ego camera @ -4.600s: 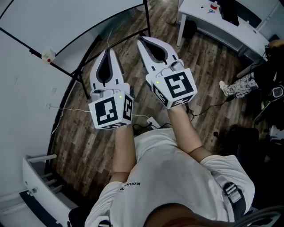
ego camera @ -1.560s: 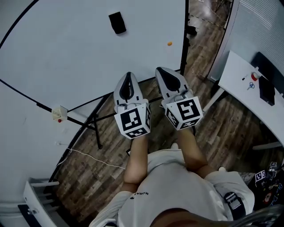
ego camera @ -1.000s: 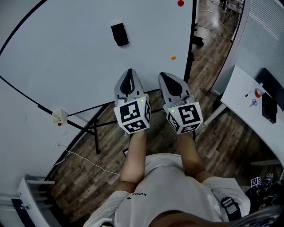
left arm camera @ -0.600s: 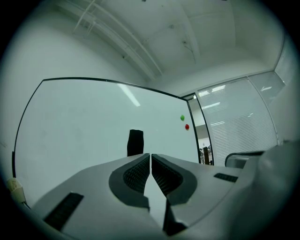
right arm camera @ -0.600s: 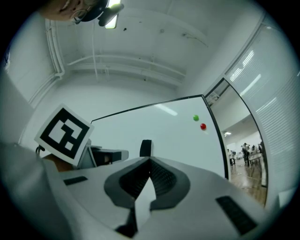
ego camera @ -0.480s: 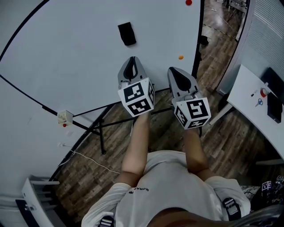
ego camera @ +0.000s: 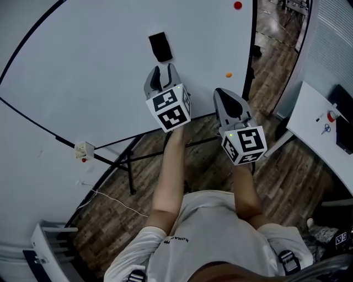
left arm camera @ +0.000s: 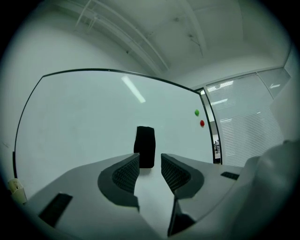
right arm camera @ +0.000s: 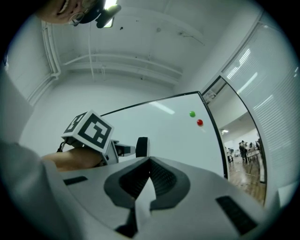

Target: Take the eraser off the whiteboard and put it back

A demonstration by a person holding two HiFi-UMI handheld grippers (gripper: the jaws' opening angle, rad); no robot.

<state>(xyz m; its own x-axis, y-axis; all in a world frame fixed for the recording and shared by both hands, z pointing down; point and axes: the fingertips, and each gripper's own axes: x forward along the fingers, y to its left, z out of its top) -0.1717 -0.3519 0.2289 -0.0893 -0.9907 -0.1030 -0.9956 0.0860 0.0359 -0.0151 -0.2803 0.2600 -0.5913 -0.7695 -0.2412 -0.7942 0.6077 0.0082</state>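
A black eraser (ego camera: 160, 47) clings to the whiteboard (ego camera: 83, 60). In the left gripper view the eraser (left arm camera: 145, 146) stands upright straight ahead, just beyond the jaw tips. My left gripper (ego camera: 163, 70) points at it from close below and its jaws are opening, with nothing between them. In its own view the left gripper (left arm camera: 150, 161) shows a clear gap. My right gripper (ego camera: 229, 98) hangs back to the right, its jaws shut and empty. From the right gripper view the eraser (right arm camera: 142, 146) shows beyond the right gripper (right arm camera: 149, 164).
Red (ego camera: 237, 5) and orange (ego camera: 228, 74) magnets sit near the board's right edge. The board's stand legs (ego camera: 127, 160) cross the wooden floor below. A white desk (ego camera: 325, 126) stands at the right, and a small white box (ego camera: 84, 150) hangs on the board's lower frame.
My left gripper has moved forward towards the eraser and its jaws have parted. The right gripper has stayed nearly in place. The head view has shifted slightly.
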